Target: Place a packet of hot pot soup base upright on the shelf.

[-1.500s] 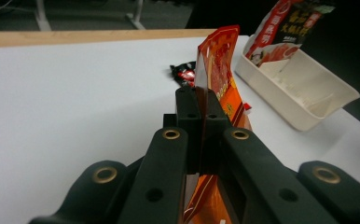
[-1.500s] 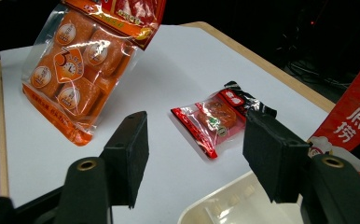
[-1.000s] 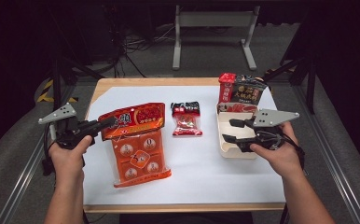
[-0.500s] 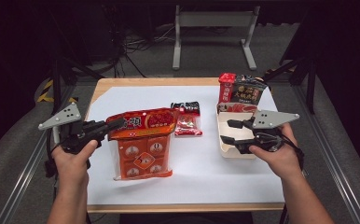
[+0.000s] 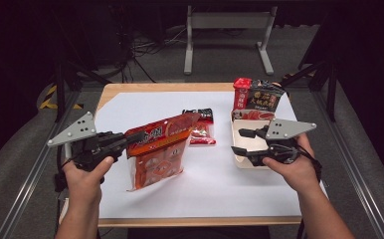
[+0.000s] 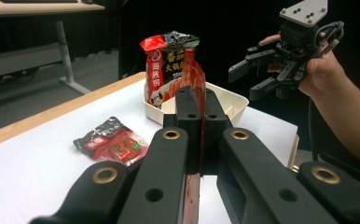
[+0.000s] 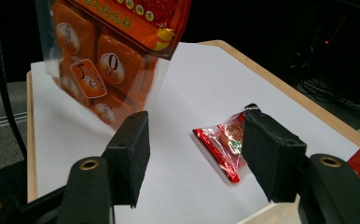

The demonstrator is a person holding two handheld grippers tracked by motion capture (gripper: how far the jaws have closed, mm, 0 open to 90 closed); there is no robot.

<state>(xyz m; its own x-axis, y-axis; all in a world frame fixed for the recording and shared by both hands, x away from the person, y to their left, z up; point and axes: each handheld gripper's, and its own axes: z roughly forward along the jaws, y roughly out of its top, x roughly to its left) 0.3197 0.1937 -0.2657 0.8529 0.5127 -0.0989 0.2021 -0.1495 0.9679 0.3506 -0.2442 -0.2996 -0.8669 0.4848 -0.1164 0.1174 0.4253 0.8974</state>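
Since the earlier frame, the left gripper [image 5: 130, 139] had raised the pouch [image 5: 157, 149], jaws pinching its top. Carrying it level toward the tray [image 5: 240, 152] looked wise, where the right gripper [image 5: 240, 142] waited with jaws spread.

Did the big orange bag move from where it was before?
Yes. The big orange bag has been lifted off the white sheet by the left hand-held gripper and carried rightward, so it now overlaps the small red packet.

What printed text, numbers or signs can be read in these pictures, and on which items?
"0" and "5": in white roundels on the large orange-red plastic pouch held up by the left gripper.
Chinese characters on that pouch's top band: too blurred to read.
Chinese characters on the red-and-black packet standing in the cream tray: too blurred to read.
Small red-and-black sachet: print too small.
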